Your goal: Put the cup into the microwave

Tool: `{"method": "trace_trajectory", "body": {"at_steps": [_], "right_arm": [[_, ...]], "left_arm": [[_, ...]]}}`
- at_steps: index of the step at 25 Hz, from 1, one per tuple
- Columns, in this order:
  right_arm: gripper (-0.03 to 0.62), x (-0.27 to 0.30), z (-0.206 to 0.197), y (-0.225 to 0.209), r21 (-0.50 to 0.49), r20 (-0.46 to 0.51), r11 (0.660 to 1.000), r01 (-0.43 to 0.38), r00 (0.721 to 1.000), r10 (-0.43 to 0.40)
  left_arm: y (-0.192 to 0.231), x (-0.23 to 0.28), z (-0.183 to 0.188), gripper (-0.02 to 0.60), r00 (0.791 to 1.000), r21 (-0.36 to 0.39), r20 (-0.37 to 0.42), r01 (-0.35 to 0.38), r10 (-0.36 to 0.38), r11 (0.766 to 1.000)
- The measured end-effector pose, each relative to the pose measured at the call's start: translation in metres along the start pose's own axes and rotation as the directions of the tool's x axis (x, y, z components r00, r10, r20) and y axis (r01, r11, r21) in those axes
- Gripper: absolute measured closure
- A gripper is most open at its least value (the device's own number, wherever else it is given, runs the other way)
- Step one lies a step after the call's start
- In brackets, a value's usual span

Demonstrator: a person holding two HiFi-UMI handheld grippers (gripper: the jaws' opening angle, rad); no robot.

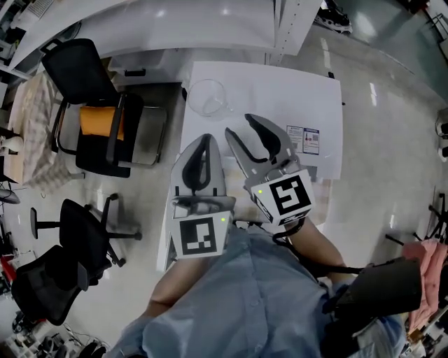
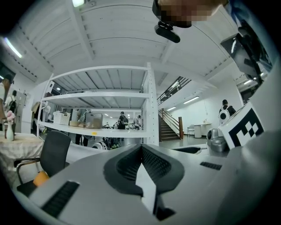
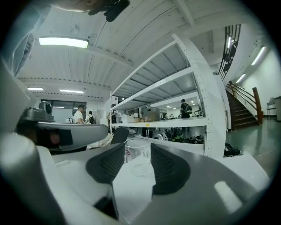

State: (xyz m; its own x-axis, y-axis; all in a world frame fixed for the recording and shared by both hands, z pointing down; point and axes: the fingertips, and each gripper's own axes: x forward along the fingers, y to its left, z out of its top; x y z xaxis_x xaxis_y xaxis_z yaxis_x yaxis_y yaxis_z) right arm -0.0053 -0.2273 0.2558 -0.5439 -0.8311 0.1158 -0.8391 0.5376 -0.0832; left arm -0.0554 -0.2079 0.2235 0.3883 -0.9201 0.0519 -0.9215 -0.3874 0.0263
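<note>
A clear plastic cup [image 1: 207,98] stands upright near the far left corner of the white table [image 1: 308,98]. My right gripper [image 1: 242,126] points at it from the near side with its jaws open, and there is table between its tips and the cup. In the right gripper view the cup [image 3: 137,154] shows in the gap of the right gripper [image 3: 138,146], further ahead and untouched. My left gripper [image 1: 204,140] hovers beside it at the table's left edge, with its jaws closed tip to tip on nothing. The left gripper [image 2: 141,147] faces shelving. No microwave is in view.
A black chair with an orange cushion [image 1: 103,120] stands left of the table, and more black chairs [image 1: 77,231] are nearer. White shelving [image 1: 210,21] runs behind the table. A printed label [image 1: 302,140] lies on the table's right side.
</note>
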Motion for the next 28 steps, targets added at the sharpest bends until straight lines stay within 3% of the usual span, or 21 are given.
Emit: {"method": "trace_trajectory", "body": {"at_steps": [4, 7, 10, 15, 28], "right_arm": [[0.313, 0.022, -0.007, 0.004, -0.001, -0.016, 0.998, -0.056, 0.998, 0.056], [0.152, 0.038, -0.010, 0.004, -0.015, -0.022, 0.996, -0.087, 0.996, 0.086], [0.074, 0.054, -0.013, 0.004, -0.042, -0.031, 0.992, -0.118, 0.993, 0.117], [0.040, 0.078, -0.018, 0.002, -0.067, -0.072, 0.987, -0.144, 0.988, 0.139], [0.042, 0.117, -0.031, 0.005, -0.064, -0.153, 0.983, -0.170, 0.975, 0.159]], "left_arm": [[0.018, 0.011, -0.010, 0.574, 0.999, -0.022, -0.021, -0.026, 0.026, 0.999], [0.034, 0.016, -0.014, 0.574, 0.998, -0.036, -0.030, -0.050, 0.049, 0.998], [0.049, 0.020, -0.017, 0.574, 0.997, -0.049, -0.039, -0.071, 0.070, 0.996], [0.072, 0.025, -0.022, 0.574, 0.992, -0.062, -0.046, -0.118, 0.115, 0.991], [0.092, 0.041, -0.031, 0.574, 0.992, -0.100, -0.082, -0.104, 0.096, 0.990]]}}
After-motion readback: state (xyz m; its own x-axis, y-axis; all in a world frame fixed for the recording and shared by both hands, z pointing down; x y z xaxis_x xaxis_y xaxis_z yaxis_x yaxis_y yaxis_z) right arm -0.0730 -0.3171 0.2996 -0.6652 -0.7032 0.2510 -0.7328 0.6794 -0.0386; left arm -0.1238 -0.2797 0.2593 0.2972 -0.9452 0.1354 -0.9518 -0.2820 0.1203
